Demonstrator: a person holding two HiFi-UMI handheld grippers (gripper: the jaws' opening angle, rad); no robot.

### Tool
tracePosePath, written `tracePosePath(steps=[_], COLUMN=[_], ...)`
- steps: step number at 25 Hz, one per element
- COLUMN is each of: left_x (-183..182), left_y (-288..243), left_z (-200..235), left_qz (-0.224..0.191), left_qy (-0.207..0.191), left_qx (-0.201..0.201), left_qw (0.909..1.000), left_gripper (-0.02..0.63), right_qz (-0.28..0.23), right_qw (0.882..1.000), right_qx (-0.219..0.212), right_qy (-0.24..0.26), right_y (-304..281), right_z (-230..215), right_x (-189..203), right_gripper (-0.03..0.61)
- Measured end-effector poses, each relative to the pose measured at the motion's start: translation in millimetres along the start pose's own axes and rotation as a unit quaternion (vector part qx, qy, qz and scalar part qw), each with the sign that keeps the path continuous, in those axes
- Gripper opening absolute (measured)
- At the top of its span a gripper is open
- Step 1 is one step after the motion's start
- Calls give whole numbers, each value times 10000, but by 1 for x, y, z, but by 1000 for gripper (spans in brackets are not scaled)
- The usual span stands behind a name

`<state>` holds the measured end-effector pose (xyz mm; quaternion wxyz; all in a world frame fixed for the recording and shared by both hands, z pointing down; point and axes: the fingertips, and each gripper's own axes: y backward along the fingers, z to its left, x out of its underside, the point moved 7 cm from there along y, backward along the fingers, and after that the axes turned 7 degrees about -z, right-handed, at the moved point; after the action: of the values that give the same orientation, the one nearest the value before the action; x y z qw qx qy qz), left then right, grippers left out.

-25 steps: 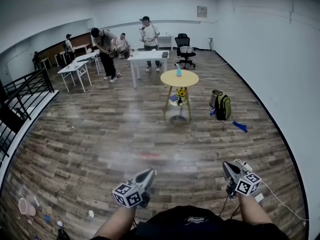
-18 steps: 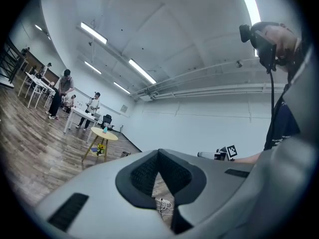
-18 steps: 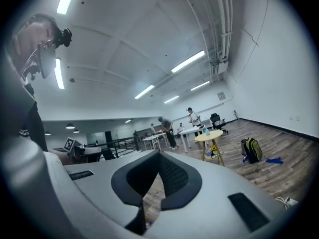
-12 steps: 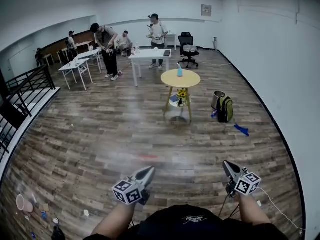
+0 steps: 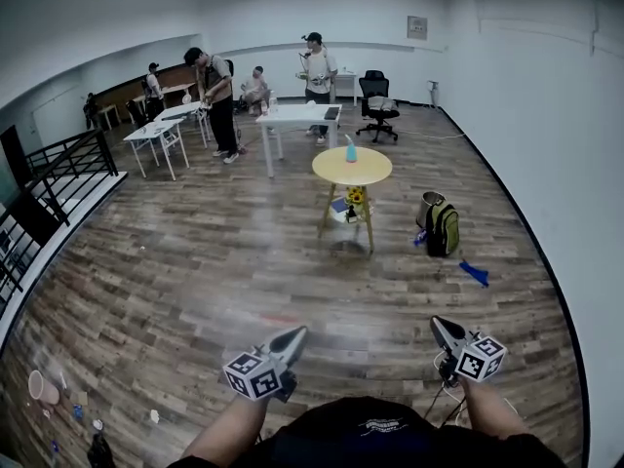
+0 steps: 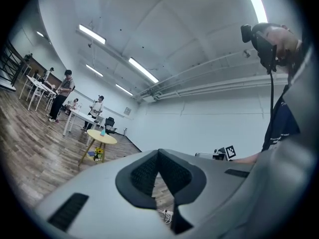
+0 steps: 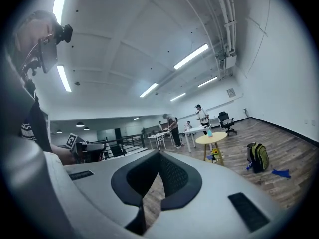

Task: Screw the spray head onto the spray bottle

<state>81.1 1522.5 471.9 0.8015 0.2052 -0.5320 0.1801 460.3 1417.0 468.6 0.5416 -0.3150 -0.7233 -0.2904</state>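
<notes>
Head view, lower edge: left tongs (image 5: 293, 336) and right tongs (image 5: 438, 325) held level, both closed on nothing, as borne out in the left gripper view and the right gripper view. Upper middle of the frame: spray bottle (image 5: 350, 150) upright on the round yellow table (image 5: 375, 168), well apart from both tongs across the wood floor (image 5: 244, 261), spray head too small to make out. Judged as the approach step, with nothing grasped yet; next, closing in on the table and opening 1 pair of tongs for the bottle, the other for the head.
</notes>
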Motion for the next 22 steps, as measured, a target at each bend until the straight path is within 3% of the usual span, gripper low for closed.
tracePosePath(steps=[4, 9, 14, 22], left_x=[13, 17, 1, -62], left_y=[-39, -75, -111, -144], left_z=[-1, 30, 90, 216], left_qz=[81, 169, 188, 256], left_qy=[71, 114, 199, 91], left_qx=[9, 59, 269, 568], left_qw=[9999, 9998, 9993, 9980], left_gripper=[5, 5, 4, 5], right_qz=[57, 100, 98, -163], right_qw=[10000, 9999, 9997, 9987], right_qx=[19, 88, 227, 480], right_qy=[-33, -71, -58, 14], right_y=[-4, -32, -93, -216], right_z=[-42, -73, -88, -84], right_x=[-3, 3, 4, 1], right_gripper=[21, 21, 21, 21])
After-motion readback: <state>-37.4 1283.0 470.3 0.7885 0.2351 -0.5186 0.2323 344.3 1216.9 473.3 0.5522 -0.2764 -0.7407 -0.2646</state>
